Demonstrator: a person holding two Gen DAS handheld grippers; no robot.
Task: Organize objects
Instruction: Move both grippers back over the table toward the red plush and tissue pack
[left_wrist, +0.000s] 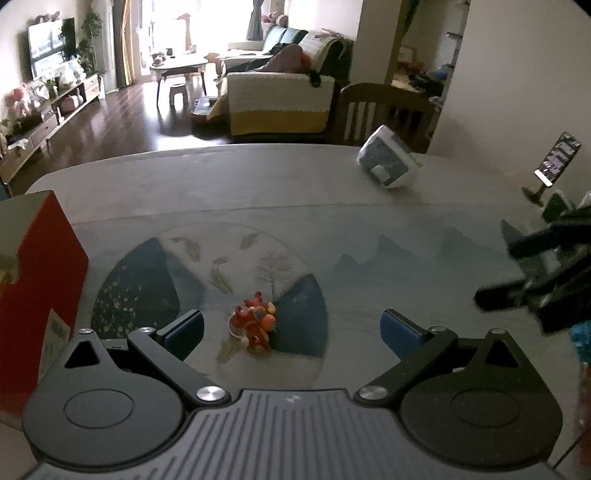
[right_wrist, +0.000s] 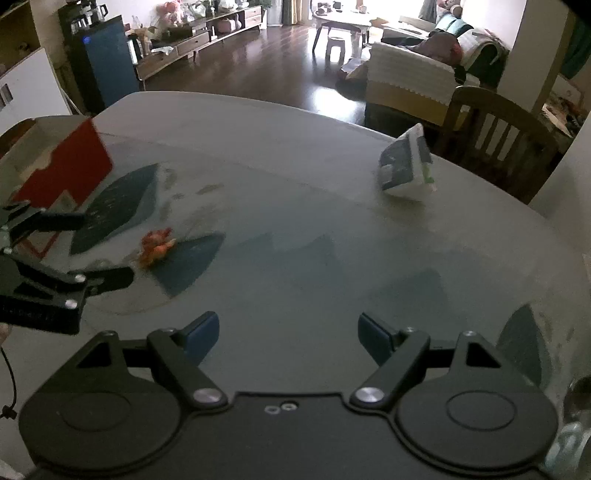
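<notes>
My left tongs (left_wrist: 291, 332) gape wide around the orange figurine (left_wrist: 255, 323): light, rigid, knobbly; grip its torso. Right tongs (right_wrist: 288, 338) wide, empty.

my left gripper (left_wrist: 291, 326): matte black body, ribbed grey top plate, blue finger pads (left_wrist: 188, 328), silver pivot screws | my right gripper (right_wrist: 288, 332): same black linkage and round housings, blue pads, two small screw holes up top, thin black cable (right_wrist: 11, 384) dangling left
</notes>
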